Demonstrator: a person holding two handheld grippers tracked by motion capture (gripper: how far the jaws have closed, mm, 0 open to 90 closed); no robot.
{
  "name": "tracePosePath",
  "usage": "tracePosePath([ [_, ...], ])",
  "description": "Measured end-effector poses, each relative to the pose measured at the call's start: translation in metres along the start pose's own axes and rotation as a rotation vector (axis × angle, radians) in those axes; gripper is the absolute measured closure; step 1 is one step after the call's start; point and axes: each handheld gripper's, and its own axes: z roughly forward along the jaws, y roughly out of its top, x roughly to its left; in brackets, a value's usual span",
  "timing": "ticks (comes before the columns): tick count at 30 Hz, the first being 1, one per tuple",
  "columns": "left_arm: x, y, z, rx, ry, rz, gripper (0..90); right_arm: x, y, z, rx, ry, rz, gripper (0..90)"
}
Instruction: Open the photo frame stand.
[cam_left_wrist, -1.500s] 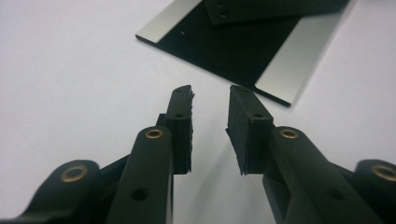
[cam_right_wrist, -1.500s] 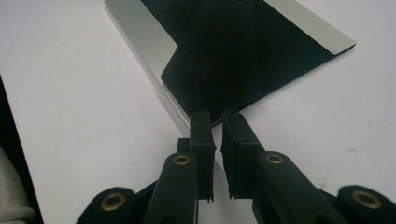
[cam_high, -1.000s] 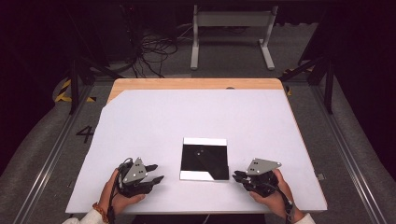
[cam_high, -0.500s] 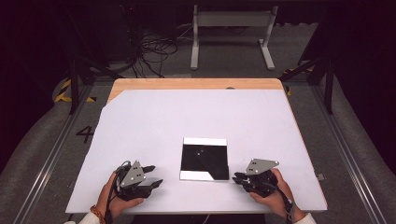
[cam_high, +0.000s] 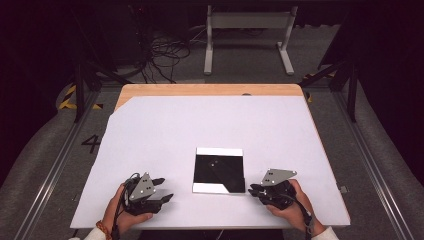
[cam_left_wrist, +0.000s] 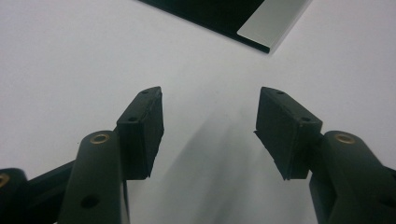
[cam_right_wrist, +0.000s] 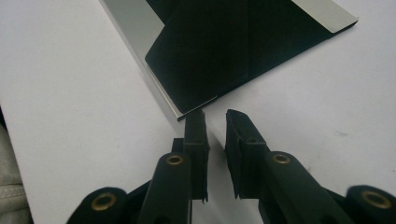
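A white tabletop (cam_high: 210, 130) is set in a dark room, with grey floor seen around it. Nearest the person, two grippers are counted, one in each hand. The left gripper (cam_high: 162, 192) is held low over the near left part of the surface; its jaws have just been opening and are seen standing well apart, with nothing but bare white surface between them. The right gripper (cam_high: 254, 190) is held at the near right, its jaws drawn close with a narrow gap left, nothing gripped; their tips are placed just beside the near right corner of the panel.

One flat square panel (cam_high: 219, 170), glossy black with pale strips along its near and far edges, is laid flat near the front middle, between the two grippers. Broad clear surface is left beyond it. Farther off, a wooden strip (cam_high: 205, 90) is seen along the table's far edge, then one tangle of cables (cam_high: 160, 50) and one white frame (cam_high: 247, 30) on the floor.
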Motion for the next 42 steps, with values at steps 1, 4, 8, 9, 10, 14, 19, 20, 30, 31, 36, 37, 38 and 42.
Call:
tracePosePath([
  [1, 0.000, 0.000, 0.000, 0.001, 0.000, -0.001, 41.5, 0.000, 0.000, 0.000, 0.000, 0.002, -0.002, 79.1],
  [4, 0.000, 0.000, 0.001, 0.008, 0.004, 0.000, 40.6, 0.001, 0.001, -0.001, 0.001, 0.012, -0.004, 79.4],
  [8, 0.001, 0.001, 0.003, 0.008, 0.008, -0.003, 38.3, 0.002, 0.001, -0.001, 0.012, 0.024, -0.005, 79.4],
  [9, 0.001, 0.001, 0.004, 0.009, 0.006, -0.003, 38.0, 0.002, 0.001, -0.001, 0.024, 0.028, -0.004, 79.3],
  [10, 0.002, 0.001, 0.005, 0.010, 0.006, -0.002, 37.9, 0.003, 0.002, -0.001, 0.029, 0.032, -0.003, 79.1],
  [14, 0.001, 0.002, 0.008, 0.014, 0.001, 0.000, 37.1, 0.005, 0.001, 0.000, 0.051, 0.048, -0.005, 78.7],
  [19, -0.001, 0.005, 0.009, 0.017, -0.001, 0.010, 36.6, 0.007, 0.000, -0.002, 0.060, 0.059, -0.001, 78.5],
  [20, -0.002, 0.005, 0.010, 0.017, -0.001, 0.011, 36.5, 0.008, 0.000, -0.003, 0.064, 0.060, 0.001, 78.3],
  [30, -0.001, 0.005, 0.012, 0.020, -0.003, 0.001, 35.7, 0.010, 0.010, -0.001, 0.135, 0.068, -0.031, 77.0],
  [31, -0.001, 0.005, 0.012, 0.020, -0.003, 0.001, 35.6, 0.010, 0.010, -0.001, 0.135, 0.068, -0.031, 77.0],
  [36, -0.001, 0.006, 0.013, 0.021, -0.003, -0.008, 34.9, 0.009, 0.017, 0.005, 0.152, 0.070, -0.026, 77.6],
  [37, -0.001, 0.006, 0.014, 0.027, -0.003, -0.007, 34.8, 0.008, 0.018, 0.006, 0.152, 0.071, -0.026, 77.6],
  [38, -0.001, 0.006, 0.014, 0.027, -0.006, -0.008, 34.7, 0.009, 0.019, 0.007, 0.151, 0.070, -0.018, 77.6],
  [42, -0.001, 0.006, 0.016, 0.032, -0.012, -0.007, 34.1, 0.007, 0.021, 0.009, 0.157, 0.073, -0.006, 79.3],
])
